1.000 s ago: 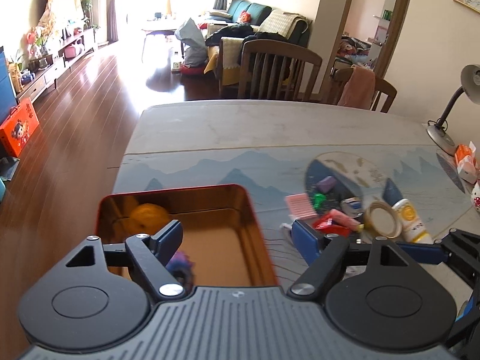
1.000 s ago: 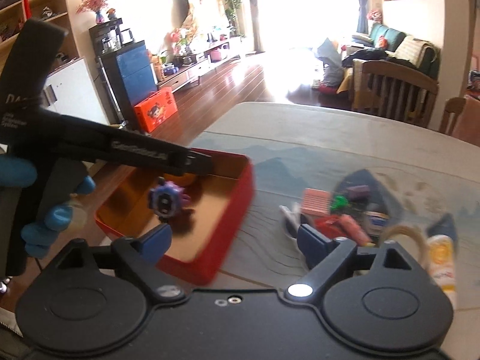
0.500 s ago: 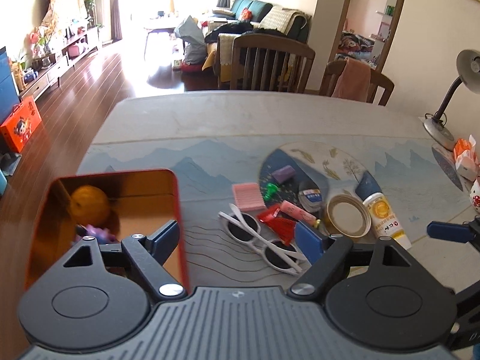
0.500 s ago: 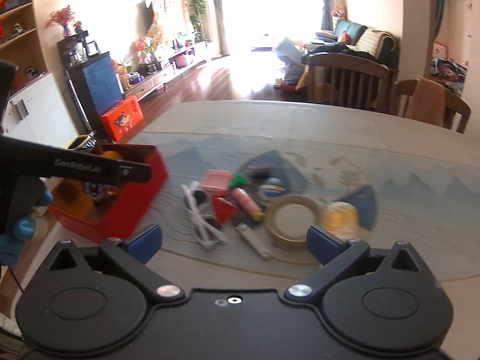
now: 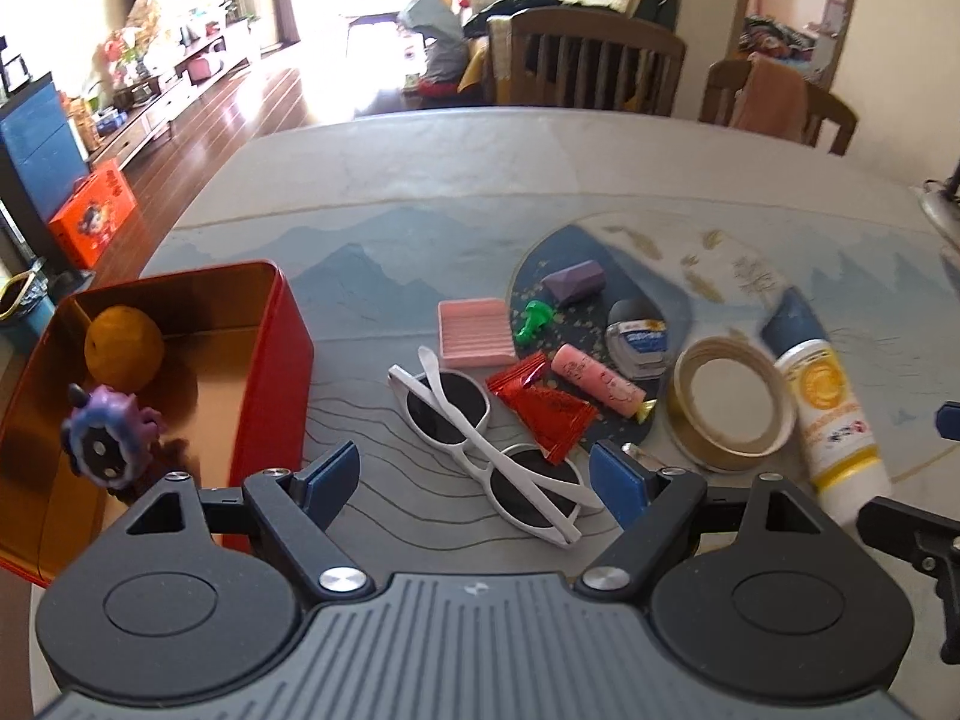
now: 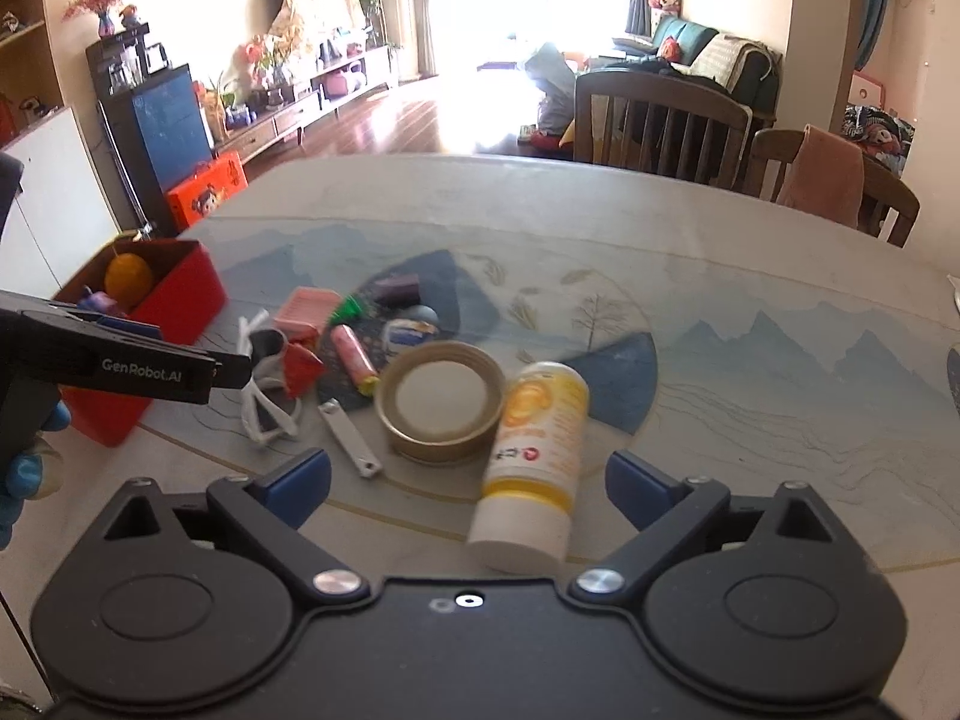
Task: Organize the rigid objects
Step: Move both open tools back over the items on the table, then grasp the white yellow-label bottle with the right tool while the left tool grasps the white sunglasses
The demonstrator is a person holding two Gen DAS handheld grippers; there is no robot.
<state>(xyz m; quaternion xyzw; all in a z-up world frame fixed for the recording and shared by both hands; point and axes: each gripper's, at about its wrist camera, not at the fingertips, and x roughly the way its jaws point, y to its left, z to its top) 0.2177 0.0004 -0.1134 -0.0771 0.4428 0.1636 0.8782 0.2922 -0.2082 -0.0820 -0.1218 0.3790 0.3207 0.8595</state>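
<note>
Both tools stand wide, holding nothing: left gripper [image 5: 474, 474] over the sunglasses [image 5: 486, 438], right gripper [image 6: 468, 480] over the tube [image 6: 534, 456]. Clutter lies mid-table [image 6: 750, 276]; red tin [image 5: 282, 354] at its left edge. Chairs [image 6: 660, 120], sofa [image 6: 708, 54], wood floor [image 6: 390, 126] beyond.

The left gripper [image 5: 474, 471] has a ribbed grey body at the bottom of the frame, 2 black round-hubbed linkage arms with silver screws, and 2 blue finger pads [image 5: 327, 474]. The right gripper [image 6: 468, 477] is all black, blue-tipped too. "GenRobot.AI" is printed in white at the left edge of the right wrist view, beside a blue-gloved hand [image 6: 24, 474].
</note>
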